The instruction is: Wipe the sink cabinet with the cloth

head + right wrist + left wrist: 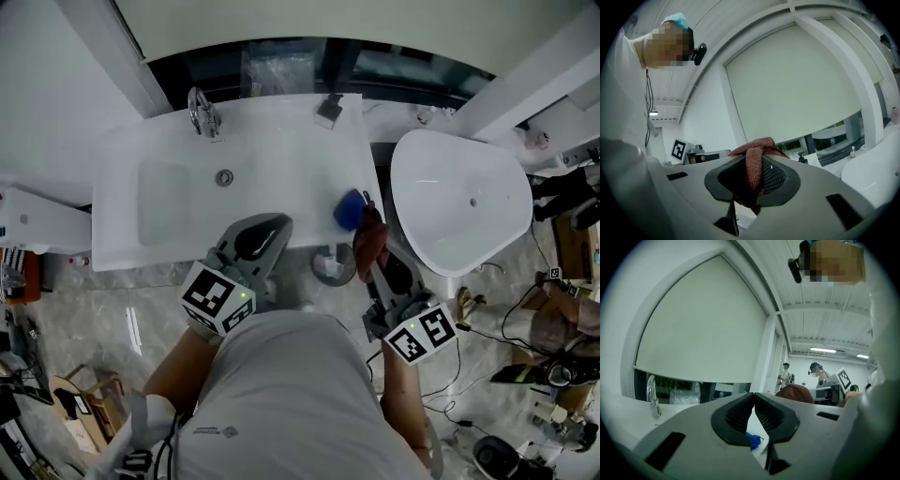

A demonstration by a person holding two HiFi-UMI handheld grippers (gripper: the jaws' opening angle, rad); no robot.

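Observation:
The white sink cabinet [281,150] has a shallow basin with a drain [224,177] and a chrome faucet [202,112] at its back left. My right gripper [373,246] is shut on a red-brown cloth [367,234] at the cabinet's front right corner. In the right gripper view the cloth [753,168] is bunched between the jaws of the gripper [754,180]. My left gripper [267,227] is shut and empty, over the front edge of the cabinet. In its own view the left gripper [753,401] has its jaws touching at the tips. A blue object [350,209] lies on the top, next to the cloth.
A white oval tub [459,202] stands close to the right of the cabinet. A small dark item [328,111] sits at the back edge of the top. A grey round container [333,264] is on the floor below the front edge. Cables and gear [534,375] lie on the floor at right.

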